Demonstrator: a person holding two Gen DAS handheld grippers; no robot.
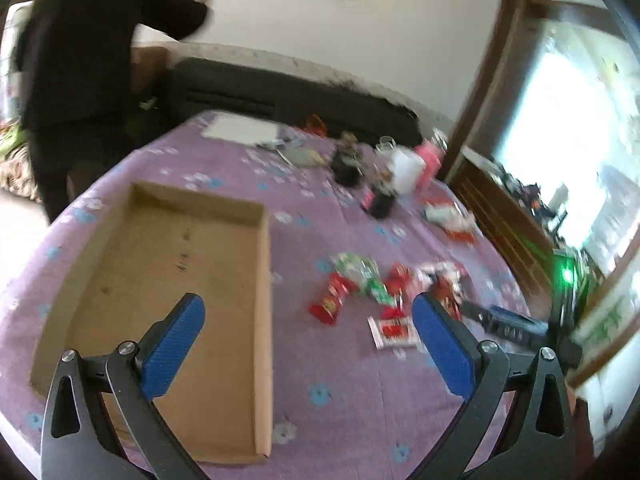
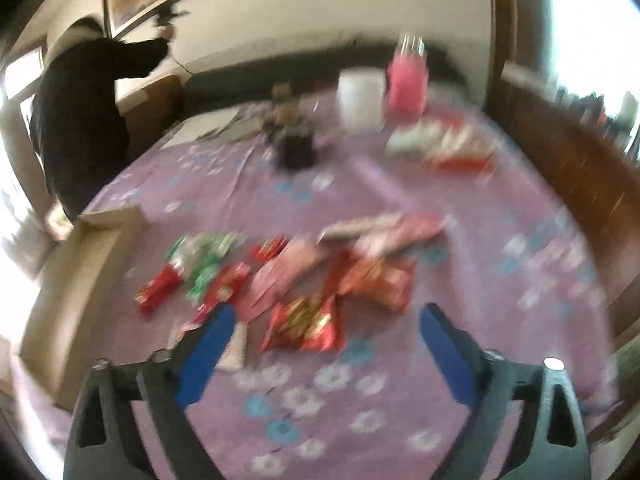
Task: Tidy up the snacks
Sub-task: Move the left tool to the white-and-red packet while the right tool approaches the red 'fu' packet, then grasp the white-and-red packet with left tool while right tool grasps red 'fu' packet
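Purple flowered cloth (image 1: 340, 360) covers the counter, soft and a bit creased, white and blue blossoms printed on it. Shallow cardboard tray (image 1: 264, 320), raw brown, rectangular, low walls, sits on the left side with nothing in it; its near corner is hidden behind the left tongs (image 1: 308, 316). Those tongs stand wide apart over the tray's right wall, ribbed blue pads, black metal arms, nothing between them. Snack packets (image 1: 360, 284) lie loose on the cloth just right of the tray: crinkly foil, red, green, white, overlapping in a heap, one flat white-and-red sachet (image 1: 394, 330) nearest. Right tongs (image 2: 324, 320) also spread, hovering over a shiny red-and-gold packet (image 2: 304, 324), pads not touching it. Right view is badly smeared, labels unreadable. Farther back, a white mug (image 1: 406, 168), pink container (image 1: 430, 160), dark pot (image 1: 346, 164), more red-white packs (image 1: 448, 216) near the far edge, all blurry. Person in dark clothes (image 1: 80, 72) stands beyond the counter, head cut off in the left view. Bright window (image 1: 560, 140) blown out on the right.
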